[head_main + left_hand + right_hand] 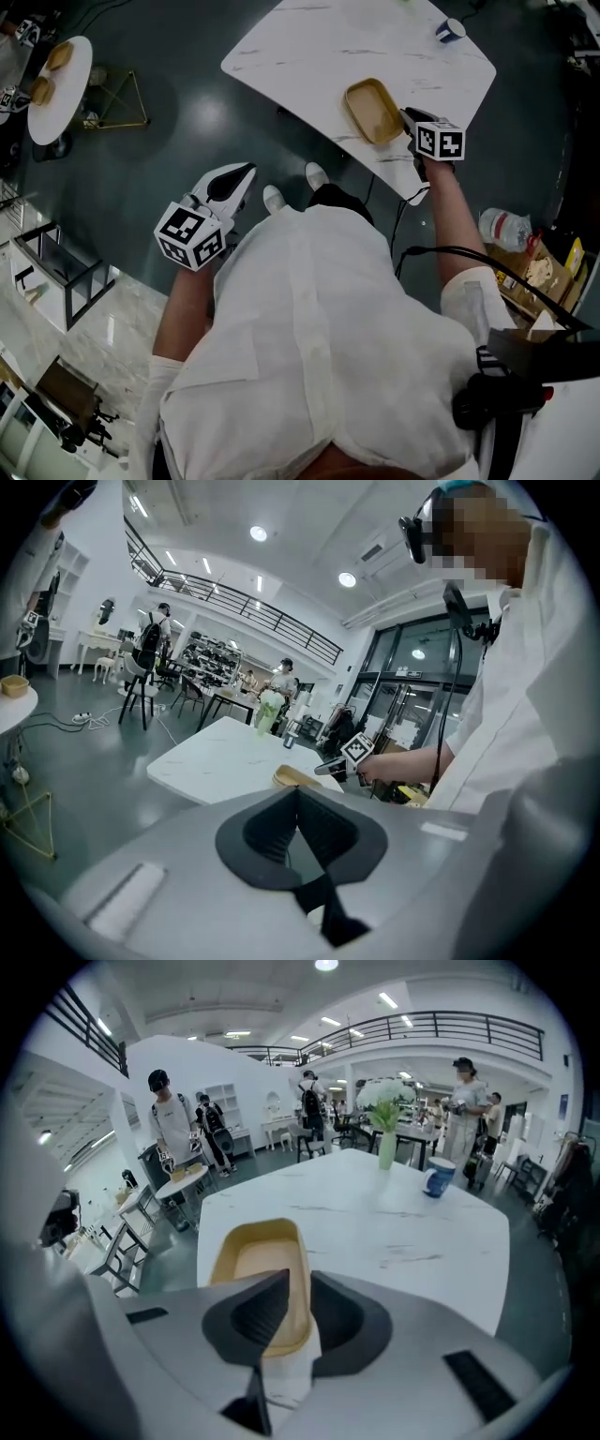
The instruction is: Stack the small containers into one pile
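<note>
A tan oblong container (373,111) lies near the front edge of the white marble table (356,37). My right gripper (410,117) is at its near right end. In the right gripper view, the container (258,1269) has its right rim between the jaws of my right gripper (298,1283), one jaw inside the bowl and one outside, with a gap showing, so it is open. My left gripper (242,173) hangs over the floor left of the table, away from the container. In the left gripper view, the jaws of my left gripper (298,794) meet with nothing between them.
A blue mug (450,30) stands at the table's far right, and a vase of flowers (385,1138) beyond it. A round side table (58,89) at the far left carries tan containers. A plastic bottle (506,228) and a cardboard box lie on the floor at right. People stand in the background.
</note>
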A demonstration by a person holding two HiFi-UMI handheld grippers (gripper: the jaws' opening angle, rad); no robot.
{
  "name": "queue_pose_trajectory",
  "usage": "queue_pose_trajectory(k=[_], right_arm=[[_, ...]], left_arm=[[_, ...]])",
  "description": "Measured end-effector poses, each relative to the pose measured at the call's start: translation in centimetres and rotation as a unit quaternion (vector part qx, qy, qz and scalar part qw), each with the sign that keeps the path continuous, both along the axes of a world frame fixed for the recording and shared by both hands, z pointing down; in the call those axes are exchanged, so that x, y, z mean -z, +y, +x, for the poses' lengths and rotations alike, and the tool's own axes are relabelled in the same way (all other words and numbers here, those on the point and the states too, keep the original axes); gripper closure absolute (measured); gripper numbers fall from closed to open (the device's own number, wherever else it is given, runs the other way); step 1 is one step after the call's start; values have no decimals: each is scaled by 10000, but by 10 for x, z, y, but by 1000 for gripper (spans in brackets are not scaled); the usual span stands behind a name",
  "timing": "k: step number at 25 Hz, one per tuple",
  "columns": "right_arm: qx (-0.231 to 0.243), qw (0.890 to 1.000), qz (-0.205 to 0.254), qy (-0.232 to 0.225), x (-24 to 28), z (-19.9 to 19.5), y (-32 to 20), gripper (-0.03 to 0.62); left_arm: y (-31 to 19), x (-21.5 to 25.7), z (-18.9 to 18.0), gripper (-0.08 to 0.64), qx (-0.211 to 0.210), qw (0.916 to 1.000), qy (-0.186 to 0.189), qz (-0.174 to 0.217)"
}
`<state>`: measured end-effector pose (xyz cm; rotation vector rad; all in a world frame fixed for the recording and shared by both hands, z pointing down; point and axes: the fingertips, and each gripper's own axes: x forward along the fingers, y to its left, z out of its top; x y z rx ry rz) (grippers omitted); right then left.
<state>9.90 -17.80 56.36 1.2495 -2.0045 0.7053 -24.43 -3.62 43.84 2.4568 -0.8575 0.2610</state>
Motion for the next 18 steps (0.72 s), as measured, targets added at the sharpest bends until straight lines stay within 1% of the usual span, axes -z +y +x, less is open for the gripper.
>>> queue_pose_trajectory(k=[2, 4, 7, 9, 11, 14, 18], right_arm=[[-82, 9998, 138, -95, 11, 0, 14, 538], [-28, 9995, 220, -208, 20, -5, 30, 551], [252, 9989, 257, -315, 31, -20, 60, 580], [446, 9975, 327, -438, 40, -32, 78, 584], [597, 9953, 402, -641, 50, -42, 96, 586], [820, 9908, 465, -970, 63, -53, 127, 586], [1061, 9850, 532, -1255, 71, -51, 168, 586]], left_arm=[[8, -8, 3, 552, -96, 9999, 20, -57], [11, -13, 6, 552, -190, 9998, 12, -53], [16, -5, 10, 552, -156, 9998, 13, 105], [19, 2, 13, 552, -49, 9998, 14, 201], [22, 5, 21, 554, -11, 9998, -6, 197], [31, 8, 44, 554, -103, 9998, -35, 142], [46, 16, 92, 552, -246, 9996, 35, 154]])
